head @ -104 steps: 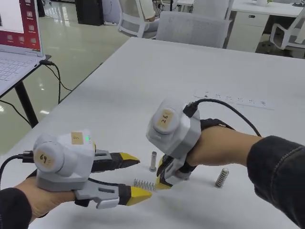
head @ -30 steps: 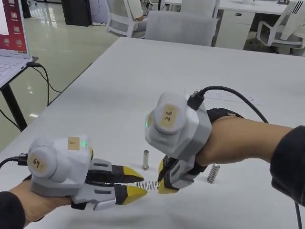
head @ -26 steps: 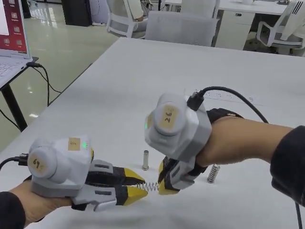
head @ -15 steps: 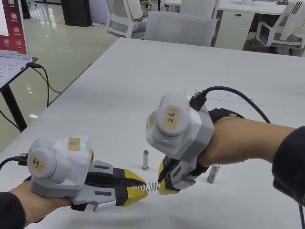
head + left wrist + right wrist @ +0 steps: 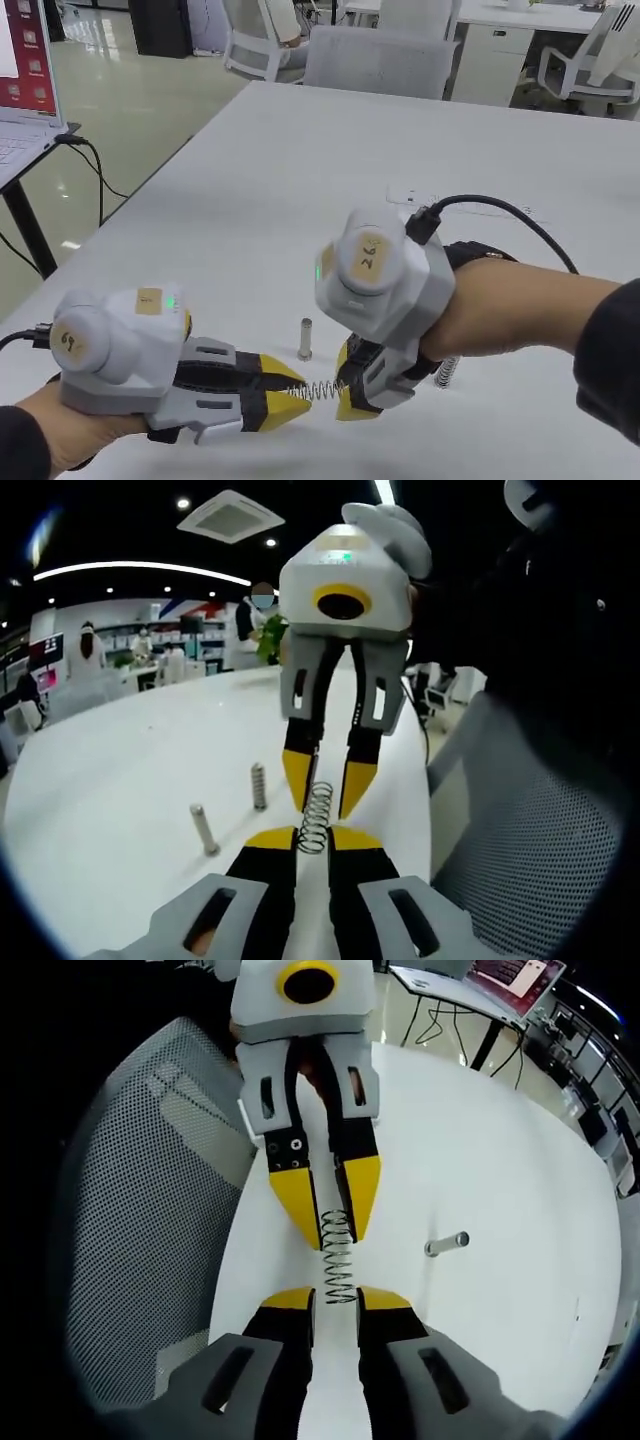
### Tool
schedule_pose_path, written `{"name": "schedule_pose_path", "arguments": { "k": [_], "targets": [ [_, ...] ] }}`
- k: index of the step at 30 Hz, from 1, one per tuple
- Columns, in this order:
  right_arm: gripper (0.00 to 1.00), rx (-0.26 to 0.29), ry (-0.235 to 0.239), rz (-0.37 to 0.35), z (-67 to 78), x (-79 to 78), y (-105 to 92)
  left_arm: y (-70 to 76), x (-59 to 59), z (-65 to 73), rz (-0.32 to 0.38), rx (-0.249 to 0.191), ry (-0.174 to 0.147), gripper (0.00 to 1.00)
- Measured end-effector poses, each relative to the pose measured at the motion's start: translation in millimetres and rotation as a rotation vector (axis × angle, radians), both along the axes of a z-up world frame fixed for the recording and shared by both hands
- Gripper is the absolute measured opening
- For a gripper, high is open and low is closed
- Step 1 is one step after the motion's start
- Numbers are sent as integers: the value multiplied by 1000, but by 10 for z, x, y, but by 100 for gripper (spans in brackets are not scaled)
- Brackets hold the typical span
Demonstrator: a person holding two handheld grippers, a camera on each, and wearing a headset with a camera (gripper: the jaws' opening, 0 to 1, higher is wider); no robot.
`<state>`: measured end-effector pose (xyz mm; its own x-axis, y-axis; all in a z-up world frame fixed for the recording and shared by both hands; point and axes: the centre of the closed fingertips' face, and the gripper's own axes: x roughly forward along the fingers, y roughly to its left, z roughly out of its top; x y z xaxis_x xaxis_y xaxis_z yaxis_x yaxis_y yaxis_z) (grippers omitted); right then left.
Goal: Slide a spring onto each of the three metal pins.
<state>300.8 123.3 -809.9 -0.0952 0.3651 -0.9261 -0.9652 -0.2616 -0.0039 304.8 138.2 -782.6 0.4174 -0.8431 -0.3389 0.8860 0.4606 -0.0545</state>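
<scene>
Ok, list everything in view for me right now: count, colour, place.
coiled steel spring: one, silver, held between both grippers' tips
short metal pin: one, silver, upright on table behind it
second coiled spring: one, silver, upright by right gripper
white table: one, under everything
white power strip: one, far side of table
laptop: one, red screen, left stand
office chairs: several, grey, beyond table
left gripper: yellow-tipped, shut on spring's end
right gripper: yellow-tipped, shut on other end

the head view looks down from near onto the table (image 5: 300,180). the two gripper views face each other close up, sharing the spring (image 5: 316,818).
</scene>
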Motion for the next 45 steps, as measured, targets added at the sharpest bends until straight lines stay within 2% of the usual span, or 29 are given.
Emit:
{"name": "schedule_pose_path", "arguments": {
  "k": [7,14,19,37,45],
  "targets": [
    [11,8,3,-2,9,-10,18,-17,-5,35,-3,-22,0,4],
    [8,19,-11,-10,77,5,32,-11,2,34,0,-21,-4,4],
    [8,40,-8,-26,176,10,77,-11,2,-19,-4,10,-3,3],
    [8,87,-32,0,339,-43,247,-12,19,-6,3,2,-8,3],
    [8,110,-12,3,406,-88,328,-22,22,2,1,-3,-12,3]
  ]
}}
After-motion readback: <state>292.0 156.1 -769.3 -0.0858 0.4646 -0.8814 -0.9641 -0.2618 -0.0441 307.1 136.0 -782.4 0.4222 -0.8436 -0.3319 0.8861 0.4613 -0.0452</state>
